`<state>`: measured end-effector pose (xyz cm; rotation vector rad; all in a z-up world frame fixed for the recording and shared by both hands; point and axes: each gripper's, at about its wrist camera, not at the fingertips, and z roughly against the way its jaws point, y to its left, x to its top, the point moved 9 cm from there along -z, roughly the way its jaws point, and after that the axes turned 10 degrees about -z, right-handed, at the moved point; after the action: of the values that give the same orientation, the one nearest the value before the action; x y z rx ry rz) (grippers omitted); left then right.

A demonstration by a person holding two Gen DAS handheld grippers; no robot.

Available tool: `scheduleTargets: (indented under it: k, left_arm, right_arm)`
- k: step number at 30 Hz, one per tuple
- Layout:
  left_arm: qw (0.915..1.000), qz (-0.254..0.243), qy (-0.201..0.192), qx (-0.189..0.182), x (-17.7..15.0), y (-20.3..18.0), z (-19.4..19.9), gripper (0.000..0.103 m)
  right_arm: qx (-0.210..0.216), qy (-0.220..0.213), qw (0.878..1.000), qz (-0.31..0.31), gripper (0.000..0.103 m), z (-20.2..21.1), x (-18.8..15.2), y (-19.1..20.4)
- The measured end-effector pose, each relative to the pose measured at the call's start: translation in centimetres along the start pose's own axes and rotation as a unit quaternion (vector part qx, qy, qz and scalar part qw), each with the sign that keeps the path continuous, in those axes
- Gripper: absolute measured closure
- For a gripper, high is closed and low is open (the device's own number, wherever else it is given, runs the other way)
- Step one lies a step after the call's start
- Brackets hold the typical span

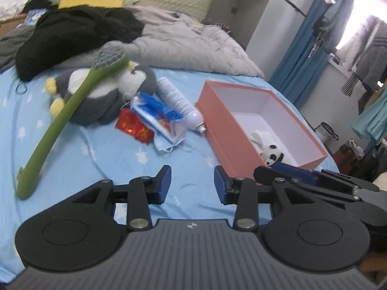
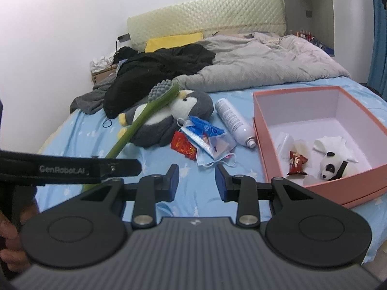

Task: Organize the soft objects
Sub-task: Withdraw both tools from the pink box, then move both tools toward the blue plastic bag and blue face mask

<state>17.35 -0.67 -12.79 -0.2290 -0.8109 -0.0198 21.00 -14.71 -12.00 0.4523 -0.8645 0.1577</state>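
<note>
A grey and white penguin plush [image 1: 101,94] [image 2: 169,116] lies on the blue star-print bedsheet [image 1: 121,164]. A long green brush [image 1: 63,120] [image 2: 145,118] leans across it. To the right stands an open pink box [image 1: 232,120] [image 2: 314,91] holding a small panda plush [image 1: 272,153] [image 2: 331,166], a white cloth [image 2: 331,142] and a red wrapper [image 2: 297,162]. My left gripper [image 1: 192,184] hovers open over bare sheet by the box's near left corner, nothing between its fingers. My right gripper [image 2: 197,181] is open and empty too, in front of the clutter.
Between penguin and box lie a white spray can [image 1: 179,101] [image 2: 234,123], a red packet [image 1: 133,125], a blue-and-white plastic pack [image 2: 205,133] and a face mask [image 2: 212,162]. Black clothes [image 2: 157,67] and a grey duvet [image 2: 266,62] fill the bed's far half. A hand shows at left.
</note>
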Motion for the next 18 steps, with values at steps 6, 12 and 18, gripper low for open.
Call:
scheduleTargets:
  k: [6,12,18]
  left_arm:
    - [0.9997,0.017,0.017,0.007,-0.6,2.3,-1.9,0.058]
    - [0.9988,0.033,0.036,0.007,-0.3,4.2,-5.2,0.057]
    - [0.9975,0.057,0.042,0.005,0.3,6.2,-8.9,0.050]
  right_arm:
    - [0.005,0.010,1.000,0.000,0.067,-1.8,0.2,0.2]
    - [0.002,0.021,1.000,0.004,0.067,-4.4,0.7,-0.4]
    - [0.003,0.037,0.999,0.006,0.067,-7.5,1.5,-1.4]
